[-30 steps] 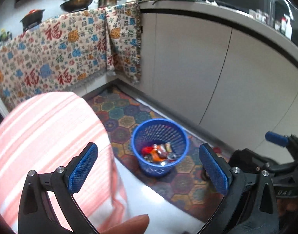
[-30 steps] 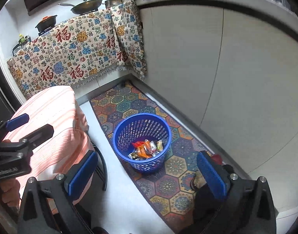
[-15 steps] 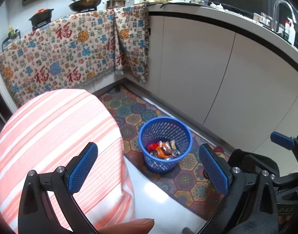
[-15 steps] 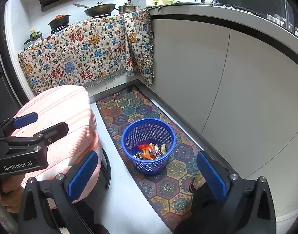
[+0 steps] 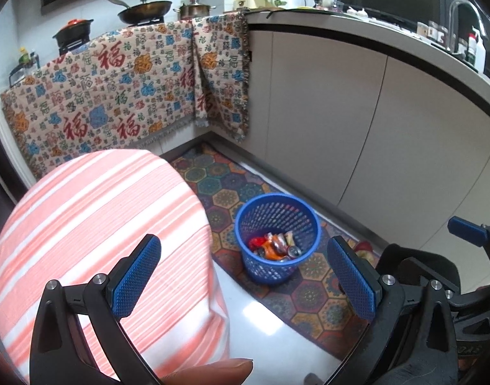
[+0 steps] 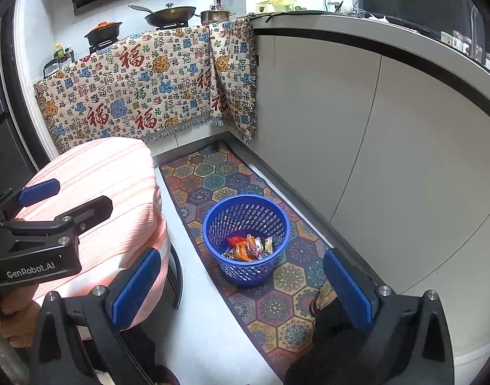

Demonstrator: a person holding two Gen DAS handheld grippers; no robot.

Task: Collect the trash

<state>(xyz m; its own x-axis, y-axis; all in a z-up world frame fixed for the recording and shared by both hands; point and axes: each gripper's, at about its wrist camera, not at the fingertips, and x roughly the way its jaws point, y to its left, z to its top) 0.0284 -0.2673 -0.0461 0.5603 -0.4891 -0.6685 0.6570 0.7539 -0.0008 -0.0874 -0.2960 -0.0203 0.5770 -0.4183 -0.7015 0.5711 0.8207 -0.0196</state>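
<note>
Both grippers pull back and rise from the blue basket [image 5: 277, 237], which now sits smaller at 6 o'clock on the patterned rug [image 6: 212, 179]. Left gripper [image 5: 245, 276] and right gripper [image 6: 241, 288] gape, empty; wrappers [image 6: 248, 248] lie inside, suggesting collection is finished.

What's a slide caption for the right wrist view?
Open right gripper above blue basket of wrappers.
</note>
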